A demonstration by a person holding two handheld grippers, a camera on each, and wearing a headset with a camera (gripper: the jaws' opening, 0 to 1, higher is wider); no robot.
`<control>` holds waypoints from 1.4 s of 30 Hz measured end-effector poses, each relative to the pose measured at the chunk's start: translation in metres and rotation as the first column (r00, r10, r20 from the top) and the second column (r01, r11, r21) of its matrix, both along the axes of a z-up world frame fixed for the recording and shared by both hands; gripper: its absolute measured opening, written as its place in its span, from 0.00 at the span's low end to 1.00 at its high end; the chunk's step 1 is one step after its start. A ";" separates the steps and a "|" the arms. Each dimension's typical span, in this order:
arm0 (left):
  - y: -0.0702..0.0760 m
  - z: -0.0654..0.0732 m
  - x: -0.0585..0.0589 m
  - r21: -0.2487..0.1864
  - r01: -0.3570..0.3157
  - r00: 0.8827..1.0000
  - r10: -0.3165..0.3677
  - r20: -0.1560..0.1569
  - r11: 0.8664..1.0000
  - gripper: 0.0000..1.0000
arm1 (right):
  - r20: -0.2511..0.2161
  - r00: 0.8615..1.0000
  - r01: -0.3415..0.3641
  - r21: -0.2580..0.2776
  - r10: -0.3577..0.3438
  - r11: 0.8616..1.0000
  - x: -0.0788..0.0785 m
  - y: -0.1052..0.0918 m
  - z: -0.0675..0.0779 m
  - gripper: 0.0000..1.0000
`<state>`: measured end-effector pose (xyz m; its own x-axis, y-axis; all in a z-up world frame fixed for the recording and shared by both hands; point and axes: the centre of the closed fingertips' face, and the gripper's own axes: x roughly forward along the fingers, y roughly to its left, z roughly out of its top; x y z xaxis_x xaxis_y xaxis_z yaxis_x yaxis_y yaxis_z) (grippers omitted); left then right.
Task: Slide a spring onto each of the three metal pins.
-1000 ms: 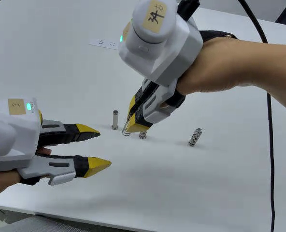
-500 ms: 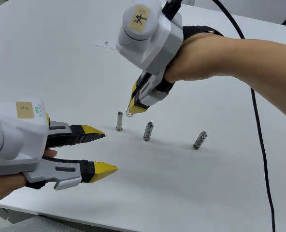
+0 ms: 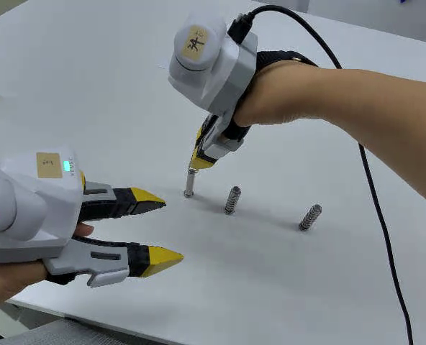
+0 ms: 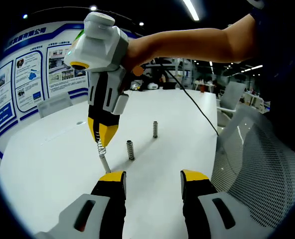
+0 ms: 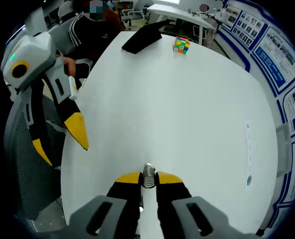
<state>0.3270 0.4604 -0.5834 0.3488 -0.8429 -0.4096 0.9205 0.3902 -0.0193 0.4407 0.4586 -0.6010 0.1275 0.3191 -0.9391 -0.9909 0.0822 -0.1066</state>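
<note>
**Your right claw point(image 3: 198, 162) grips a spring point(image 4: 101, 147) over the bare pin point(image 3: 190, 183)**

Head view: your right claw points down, its tips just above the bare pin, the leftmost of three standing on the white surface point(image 3: 91, 93). The middle pin point(image 3: 232, 200) and the right pin point(image 3: 310, 217) each carry a spring. Your left claw point(image 3: 171, 230) hangs open at near left.

Left gripper view: the spring dangles from the right claw point(image 4: 103, 133), its lower end at the bare pin's point(image 4: 104, 164) top.

Right gripper view: the spring point(image 5: 148, 174) sits pinched between your yellow tips.
</note>
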 end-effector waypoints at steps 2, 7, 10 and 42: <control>0.001 0.000 0.000 0.000 -0.002 1.000 0.002 -0.001 1.000 0.45 | -0.001 1.000 -0.002 -0.004 0.002 1.000 0.001 0.001 -0.001 0.12; 0.003 -0.001 0.001 -0.002 -0.007 1.000 0.007 -0.005 1.000 0.45 | -0.007 1.000 0.000 -0.017 0.000 1.000 0.002 0.002 -0.006 0.12; 0.004 -0.003 0.000 -0.001 -0.007 1.000 0.007 -0.010 1.000 0.45 | -0.006 1.000 0.000 -0.028 0.000 1.000 0.003 0.002 -0.010 0.12; 0.010 -0.007 0.003 0.003 -0.025 0.999 0.025 -0.028 1.000 0.44 | -0.066 0.998 0.002 -0.060 -0.006 0.998 -0.017 0.008 -0.058 0.12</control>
